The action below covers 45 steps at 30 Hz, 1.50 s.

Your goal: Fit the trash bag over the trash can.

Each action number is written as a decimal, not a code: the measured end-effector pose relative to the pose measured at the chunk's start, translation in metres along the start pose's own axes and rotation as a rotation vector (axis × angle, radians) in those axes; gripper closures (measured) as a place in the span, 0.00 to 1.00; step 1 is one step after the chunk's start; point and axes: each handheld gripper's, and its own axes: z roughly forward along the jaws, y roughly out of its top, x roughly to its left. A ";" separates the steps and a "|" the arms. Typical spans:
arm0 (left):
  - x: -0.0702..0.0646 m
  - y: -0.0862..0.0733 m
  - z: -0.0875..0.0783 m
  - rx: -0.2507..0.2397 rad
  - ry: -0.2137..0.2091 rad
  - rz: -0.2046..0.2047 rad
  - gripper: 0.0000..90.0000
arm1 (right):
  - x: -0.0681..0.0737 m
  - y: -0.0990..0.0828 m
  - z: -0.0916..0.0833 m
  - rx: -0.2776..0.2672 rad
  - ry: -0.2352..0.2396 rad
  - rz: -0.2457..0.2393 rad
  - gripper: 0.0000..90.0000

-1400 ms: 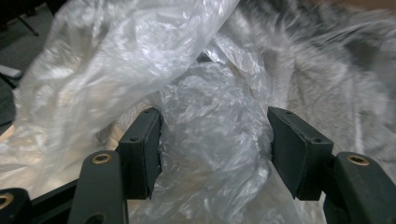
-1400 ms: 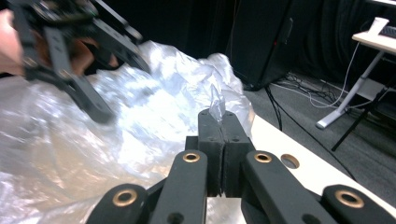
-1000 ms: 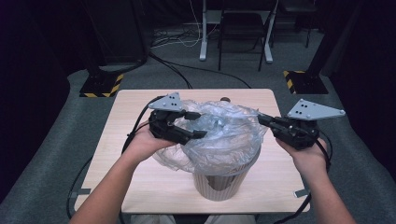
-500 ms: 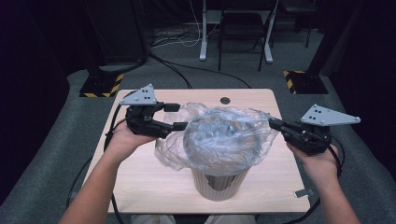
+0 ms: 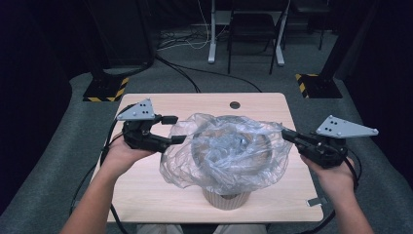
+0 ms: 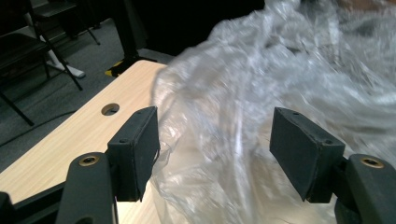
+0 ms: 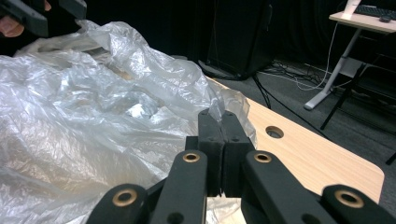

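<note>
A clear crumpled plastic bag (image 5: pixel 229 151) is draped over the mouth of a tan ribbed bin (image 5: pixel 226 199) near the front of the wooden table (image 5: pixel 141 195). My right gripper (image 5: pixel 285 132) is shut on the bag's right edge; in the right gripper view its jaws (image 7: pixel 217 126) pinch a fold of the film (image 7: pixel 93 116). At the bag's left side my left gripper (image 5: pixel 178 129) stands open. In the left gripper view its pads (image 6: pixel 135 149) are wide apart with loose film (image 6: pixel 280 70) between and beyond them, not squeezed.
A round cable hole (image 5: pixel 234 105) sits near the table's far edge. Two dark stands with yellow-black striped bases (image 5: pixel 104 90) (image 5: pixel 316 85) flank the far corners on the floor. A white desk leg and chairs (image 5: pixel 243 34) stand beyond.
My left gripper has drawn back to the left from over the bag. My right hand has moved out to the right with the bag's edge, and the film is spread wider over the bin.
</note>
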 end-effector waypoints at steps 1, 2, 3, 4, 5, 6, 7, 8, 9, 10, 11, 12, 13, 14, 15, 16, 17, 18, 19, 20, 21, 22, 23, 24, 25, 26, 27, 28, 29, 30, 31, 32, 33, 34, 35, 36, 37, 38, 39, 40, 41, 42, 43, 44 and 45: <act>-0.002 -0.002 0.000 0.010 0.009 0.012 0.36 | 0.001 0.000 0.000 0.000 0.002 -0.004 0.99; -0.003 -0.005 -0.001 0.017 0.018 0.017 0.37 | 0.002 0.000 0.000 0.002 0.001 -0.007 0.99; -0.003 -0.007 -0.001 0.021 0.019 0.014 0.37 | 0.002 -0.001 0.001 0.004 0.000 -0.006 0.99; -0.004 -0.010 -0.002 0.017 0.020 0.008 0.37 | 0.002 -0.001 0.001 0.007 0.001 -0.004 0.99; -0.004 -0.012 -0.003 0.013 0.023 0.008 0.37 | 0.002 -0.002 0.001 0.008 0.001 -0.004 0.99; -0.005 -0.014 -0.003 0.009 0.026 0.007 0.37 | 0.002 -0.003 0.001 0.009 0.001 -0.002 0.99; -0.006 -0.015 -0.003 0.007 0.031 0.011 0.37 | 0.002 -0.004 0.001 0.009 0.001 0.000 0.99; -0.007 -0.016 -0.002 0.008 0.034 0.014 0.38 | 0.003 -0.004 0.000 0.010 0.003 0.001 0.99; -0.006 -0.017 -0.001 0.013 0.037 0.018 0.38 | 0.003 -0.005 0.000 0.010 0.003 0.000 0.99; -0.005 -0.017 0.001 0.020 0.042 0.020 0.39 | 0.004 -0.006 -0.001 0.012 0.003 -0.001 0.99; -0.004 -0.017 0.003 0.023 0.045 0.020 0.40 | 0.004 -0.006 -0.001 0.012 0.002 -0.001 0.99; -0.003 -0.017 0.005 0.027 0.045 0.016 0.41 | 0.005 -0.006 -0.001 0.012 0.002 -0.003 0.99; -0.002 -0.017 0.006 0.026 0.040 0.012 0.43 | 0.005 -0.007 -0.002 0.013 0.003 -0.001 0.99; -0.002 -0.018 0.008 0.027 0.036 0.014 0.47 | 0.005 -0.008 -0.002 0.012 0.004 -0.001 0.99; -0.002 -0.018 0.009 0.028 0.034 0.021 0.51 | 0.006 -0.008 -0.002 0.012 0.007 0.001 0.99; -0.002 -0.019 0.009 0.029 0.027 0.026 0.55 | 0.006 -0.009 -0.003 0.014 0.009 0.002 0.98; -0.002 -0.019 0.010 0.030 0.015 0.038 0.59 | 0.006 -0.010 -0.003 0.016 0.010 0.002 0.98; -0.002 -0.020 0.011 0.029 0.005 0.042 0.63 | 0.006 -0.011 -0.003 0.019 0.012 0.001 0.98; -0.001 -0.020 0.012 0.032 -0.001 0.044 0.69 | 0.006 -0.012 -0.003 0.021 0.014 -0.001 0.97; -0.001 -0.020 0.012 0.037 -0.009 0.040 0.73 | 0.006 -0.013 -0.004 0.024 0.015 0.002 0.97; 0.000 -0.020 0.013 0.038 -0.025 0.037 0.80 | 0.007 -0.014 -0.004 0.025 0.017 0.004 0.97; 0.000 -0.020 0.013 0.036 -0.029 0.037 0.85 | 0.007 -0.015 -0.005 0.025 0.019 0.005 0.97; 0.001 -0.019 0.014 0.034 -0.035 0.040 0.90 | 0.008 -0.016 -0.006 0.026 0.021 0.007 0.96; 0.000 -0.018 0.014 0.031 -0.038 0.040 0.93 | 0.008 -0.018 -0.007 0.025 0.024 0.009 0.95; 0.000 -0.018 0.015 0.028 -0.039 0.042 0.94 | 0.009 -0.019 -0.007 0.027 0.030 0.013 0.91; 0.000 -0.017 0.015 0.024 -0.041 0.040 0.94 | 0.009 -0.020 -0.007 0.029 0.038 0.015 0.85; 0.000 -0.016 0.015 0.019 -0.044 0.039 0.95 | 0.010 -0.020 -0.007 0.029 0.041 0.016 0.80; 0.000 -0.015 0.015 0.018 -0.046 0.041 0.95 | 0.010 -0.019 -0.007 0.027 0.039 0.013 0.77; 0.000 -0.013 0.014 0.017 -0.047 0.044 0.95 | 0.011 -0.018 -0.007 0.021 0.043 0.013 0.73; 0.000 -0.012 0.013 0.016 -0.047 0.044 0.94 | 0.011 -0.017 -0.007 0.012 0.049 0.012 0.68; 0.000 -0.011 0.012 0.014 -0.045 0.046 0.94 | 0.012 -0.015 -0.006 0.004 0.046 0.005 0.63; 0.001 -0.009 0.011 0.011 -0.045 0.049 0.94 | 0.012 -0.013 -0.006 0.001 0.035 -0.001 0.59; 0.001 -0.008 0.010 0.006 -0.043 0.050 0.94 | 0.012 -0.012 -0.005 -0.001 0.028 -0.004 0.57; 0.001 -0.007 0.008 0.000 -0.043 0.051 0.94 | 0.012 -0.010 -0.005 0.000 0.031 -0.008 0.57; 0.001 -0.006 0.006 -0.003 -0.041 0.053 0.94 | 0.011 -0.010 -0.005 0.004 0.032 -0.009 0.55; 0.001 -0.005 0.005 -0.007 -0.038 0.054 0.94 | 0.011 -0.009 -0.004 0.013 0.023 -0.013 0.54; 0.002 -0.005 0.004 -0.007 -0.036 0.056 0.94 | 0.010 -0.009 -0.005 0.019 0.011 -0.016 0.54; 0.002 -0.004 0.002 -0.006 -0.035 0.056 0.94 | 0.009 -0.010 -0.006 0.022 0.007 -0.016 0.54; 0.003 -0.004 0.001 -0.008 -0.033 0.054 0.94 | 0.009 -0.011 -0.007 0.023 0.008 -0.009 0.54; 0.003 -0.004 0.000 -0.008 -0.034 0.054 0.94 | 0.008 -0.012 -0.008 0.019 0.006 -0.007 0.53; 0.004 -0.004 -0.001 -0.010 -0.036 0.052 0.94 | 0.007 -0.012 -0.009 0.014 0.004 -0.006 0.53; 0.004 -0.004 -0.001 -0.013 -0.041 0.050 0.94 | 0.007 -0.012 -0.010 0.012 0.003 -0.005 0.52; 0.005 -0.004 -0.001 -0.014 -0.043 0.048 0.94 | 0.007 -0.012 -0.011 0.008 0.000 -0.007 0.52; 0.004 -0.003 0.000 -0.012 -0.044 0.049 0.94 | 0.007 -0.010 -0.011 0.007 -0.007 -0.014 0.51; 0.004 -0.001 0.001 -0.007 -0.043 0.056 0.94 | 0.007 -0.009 -0.011 0.005 -0.012 -0.016 0.51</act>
